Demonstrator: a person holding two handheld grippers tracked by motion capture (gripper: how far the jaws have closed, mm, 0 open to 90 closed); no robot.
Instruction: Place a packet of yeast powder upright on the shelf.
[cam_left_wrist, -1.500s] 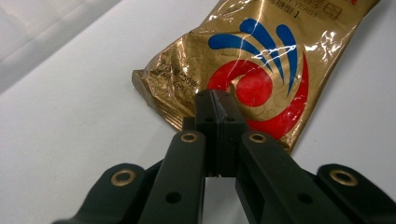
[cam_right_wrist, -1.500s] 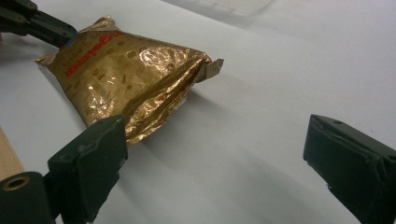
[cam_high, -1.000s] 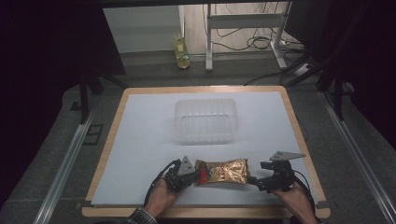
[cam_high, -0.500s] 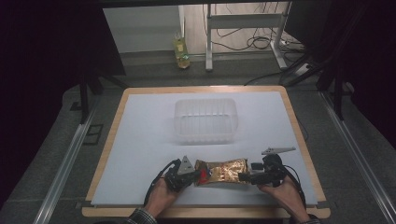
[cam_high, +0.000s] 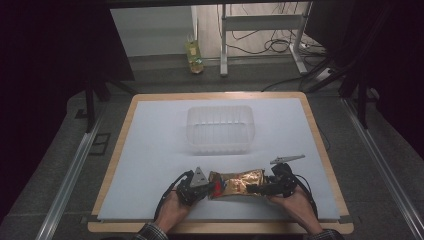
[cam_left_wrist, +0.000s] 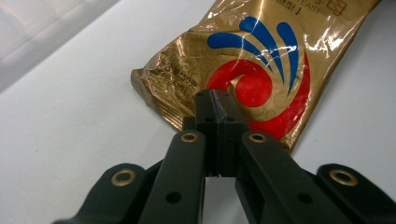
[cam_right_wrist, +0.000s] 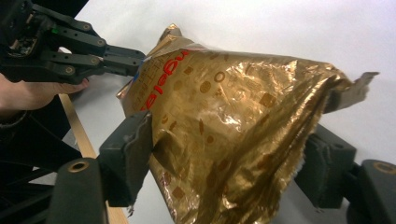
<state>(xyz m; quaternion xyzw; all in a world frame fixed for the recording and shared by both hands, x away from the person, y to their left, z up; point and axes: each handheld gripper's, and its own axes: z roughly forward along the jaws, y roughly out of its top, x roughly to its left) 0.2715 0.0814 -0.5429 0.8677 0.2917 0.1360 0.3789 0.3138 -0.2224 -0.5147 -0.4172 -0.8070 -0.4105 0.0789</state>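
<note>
A crinkled gold snack bag (cam_high: 236, 183) with a red and blue swirl (cam_left_wrist: 261, 56) lies on the white table sheet near the front edge. My left gripper (cam_high: 206, 189) is shut on the bag's left end; in the left gripper view its jaws (cam_left_wrist: 215, 100) pinch the sealed edge. At the bag's right end, my right gripper (cam_high: 261, 189) stands open with that end (cam_right_wrist: 224, 116) between its jaws. Its pads (cam_right_wrist: 135, 144) sit wide apart, close against the bag's two sides. A hand holds each gripper.
A clear plastic tub (cam_high: 219, 129) stands empty behind the bag, mid-table. The white sheet (cam_high: 150, 150) lies on a wooden-rimmed board (cam_high: 112, 170). On the floor beyond are a yellow bottle (cam_high: 194, 55), cables and a metal stand.
My right gripper has moved left, from beside the bag to around its right end. The left gripper and the bag have stayed in place.
</note>
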